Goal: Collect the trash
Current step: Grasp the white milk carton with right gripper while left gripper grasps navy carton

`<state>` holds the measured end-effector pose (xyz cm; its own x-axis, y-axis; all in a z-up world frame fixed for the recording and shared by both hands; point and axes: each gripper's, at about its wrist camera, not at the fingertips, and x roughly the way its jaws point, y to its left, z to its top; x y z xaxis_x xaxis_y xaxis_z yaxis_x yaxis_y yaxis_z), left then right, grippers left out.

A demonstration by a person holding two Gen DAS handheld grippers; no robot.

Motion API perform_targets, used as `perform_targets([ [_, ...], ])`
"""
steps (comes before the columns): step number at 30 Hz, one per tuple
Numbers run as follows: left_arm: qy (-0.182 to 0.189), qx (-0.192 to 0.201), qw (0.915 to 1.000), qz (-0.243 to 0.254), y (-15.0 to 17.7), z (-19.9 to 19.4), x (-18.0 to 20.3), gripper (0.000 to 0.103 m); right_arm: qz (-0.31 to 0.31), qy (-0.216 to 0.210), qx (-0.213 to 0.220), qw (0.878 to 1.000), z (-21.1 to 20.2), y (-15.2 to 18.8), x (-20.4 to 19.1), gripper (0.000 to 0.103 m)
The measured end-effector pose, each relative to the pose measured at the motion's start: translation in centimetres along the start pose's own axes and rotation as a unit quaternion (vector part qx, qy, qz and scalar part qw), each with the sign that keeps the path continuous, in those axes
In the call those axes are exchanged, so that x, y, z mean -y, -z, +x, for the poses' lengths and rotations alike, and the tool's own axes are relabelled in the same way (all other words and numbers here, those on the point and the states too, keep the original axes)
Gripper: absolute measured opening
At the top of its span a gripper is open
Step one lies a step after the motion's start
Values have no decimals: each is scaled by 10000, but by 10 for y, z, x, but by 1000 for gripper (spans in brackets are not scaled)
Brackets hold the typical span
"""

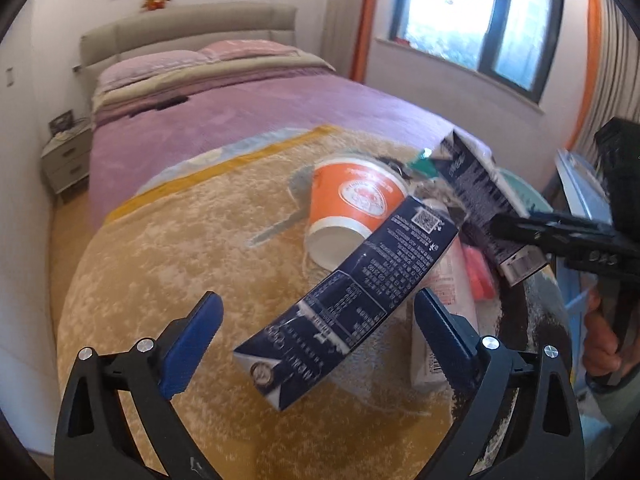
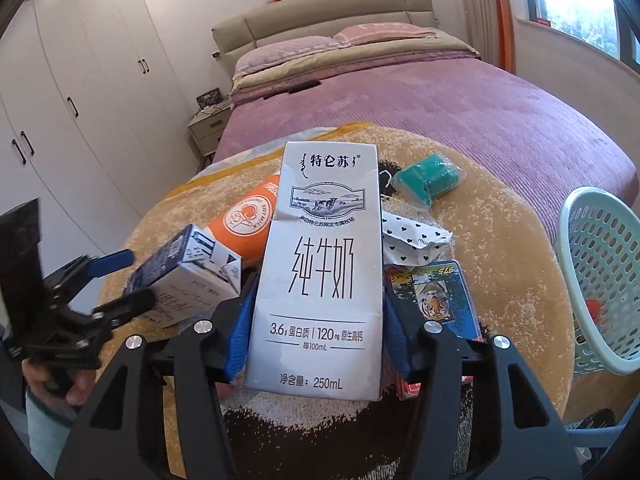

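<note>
Right gripper [image 2: 316, 320]: closed on the white milk carton [image 2: 320, 264]; the blue fingers [image 2: 240, 332] are pressed against both sides of the carton, which is held upright at the centre of the right wrist view.
Left gripper [image 1: 316, 344]: fingers [image 1: 192, 344] spread wide; the dark blue milk carton [image 1: 352, 304] is seen tilted between them, touched by neither pad, at lower centre of the left wrist view.
Held carton seen from the left: shown at the right of the left wrist view, clamped by the right gripper's black fingers.
Orange paper cup [image 1: 352, 208]: lying on its side just above the dark blue carton, its white bottom turned toward the camera.
Other trash: a teal packet [image 2: 428, 178] at upper right of the held carton, a heart-patterned wrapper [image 2: 416, 236] just right of it, and a card with a tiger picture [image 2: 436, 300] below that wrapper.
Surface: everything is laid on a yellow-brown plush blanket [image 1: 180, 260] at the foot of the bed [image 1: 260, 112], which is covered in purple.
Basket [image 2: 600, 272]: pale green, perforated, at the right edge of the right wrist view, beside the blanket; something red is seen inside it.
Person: a hand [image 2: 60, 384] is wrapped around the left gripper's handle at lower left of the right wrist view.
</note>
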<state>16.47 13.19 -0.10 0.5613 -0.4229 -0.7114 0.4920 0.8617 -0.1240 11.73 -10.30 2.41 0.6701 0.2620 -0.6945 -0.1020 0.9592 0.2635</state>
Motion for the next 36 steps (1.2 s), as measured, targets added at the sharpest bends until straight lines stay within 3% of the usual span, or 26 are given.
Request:
perform_targets([
  [6, -157, -276, 9989, 335, 3, 13, 17, 76, -67, -95, 35, 9999, -9, 1, -1, 53],
  [11, -306, -385, 9981, 376, 8, 13, 30, 56, -90, -176, 13, 9998, -13, 6, 2, 53],
  [13, -414, -401, 9978, 314, 10, 11, 35, 43, -110, -226, 37, 9997, -17, 9, 3, 53],
  [16, -489, -371, 9981, -56, 14, 3, 36, 37, -162, -292, 85, 9994, -26, 14, 3, 53],
  [22, -540, -217, 9955, -754, 28, -26, 48, 36, -369, -500, 117, 9980, -48, 30, 2, 53],
  [29, -565, -98, 9864, -1538, 68, -64, 68, 33, -1116, -634, -90, 9917, -55, 74, -14, 53],
  [36, -746, -113, 9796, -1862, 97, -72, 80, 33, -1567, -721, -385, 9843, -52, 112, -18, 53],
])
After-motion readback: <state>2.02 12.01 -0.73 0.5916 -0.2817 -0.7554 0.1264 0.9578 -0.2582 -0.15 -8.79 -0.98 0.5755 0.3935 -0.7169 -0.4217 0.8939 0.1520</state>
